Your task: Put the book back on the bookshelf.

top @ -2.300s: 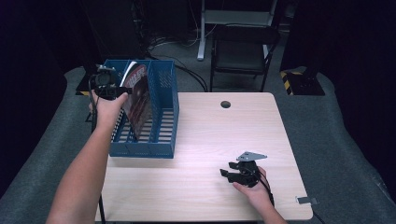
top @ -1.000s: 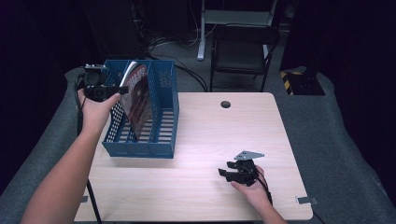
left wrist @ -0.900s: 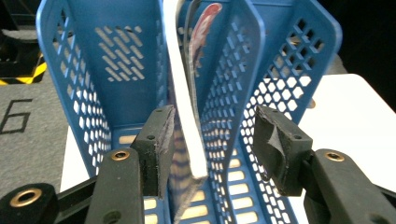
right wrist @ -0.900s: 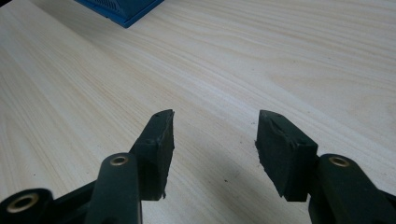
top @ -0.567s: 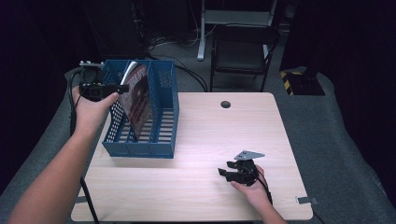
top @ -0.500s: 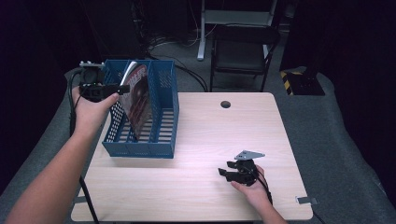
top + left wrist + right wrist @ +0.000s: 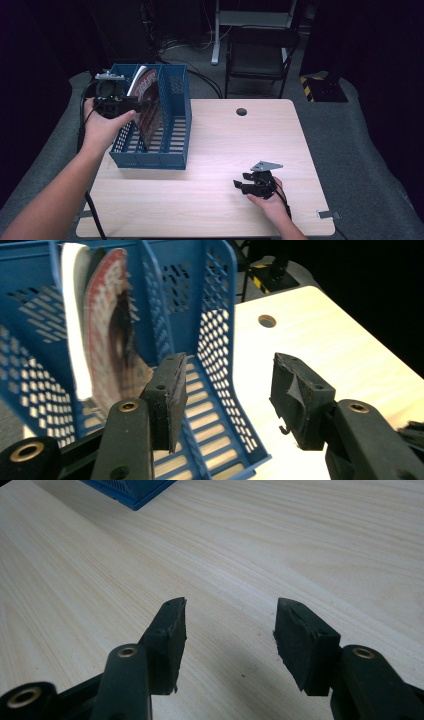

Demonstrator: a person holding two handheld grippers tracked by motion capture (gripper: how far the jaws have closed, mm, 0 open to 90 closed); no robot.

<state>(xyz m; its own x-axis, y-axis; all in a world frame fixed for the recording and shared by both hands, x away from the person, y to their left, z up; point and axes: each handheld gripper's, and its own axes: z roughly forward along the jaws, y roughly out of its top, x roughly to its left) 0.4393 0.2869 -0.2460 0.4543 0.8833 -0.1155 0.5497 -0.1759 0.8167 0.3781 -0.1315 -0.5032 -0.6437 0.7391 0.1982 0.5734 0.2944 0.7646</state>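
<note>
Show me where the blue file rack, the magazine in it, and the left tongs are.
blue file rack (image 7: 174,161): high view, on its front wall.
magazine (image 7: 149,102): high view, on its cover.
left tongs (image 7: 227,392): left gripper view, midway between the open fingertips.

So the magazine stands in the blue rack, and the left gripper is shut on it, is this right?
Not quite. The magazine does stand in the blue rack, but the left gripper is open, with nothing between its jaws. The left gripper view shows this: the magazine stands apart, to the left of the jaws.
</note>
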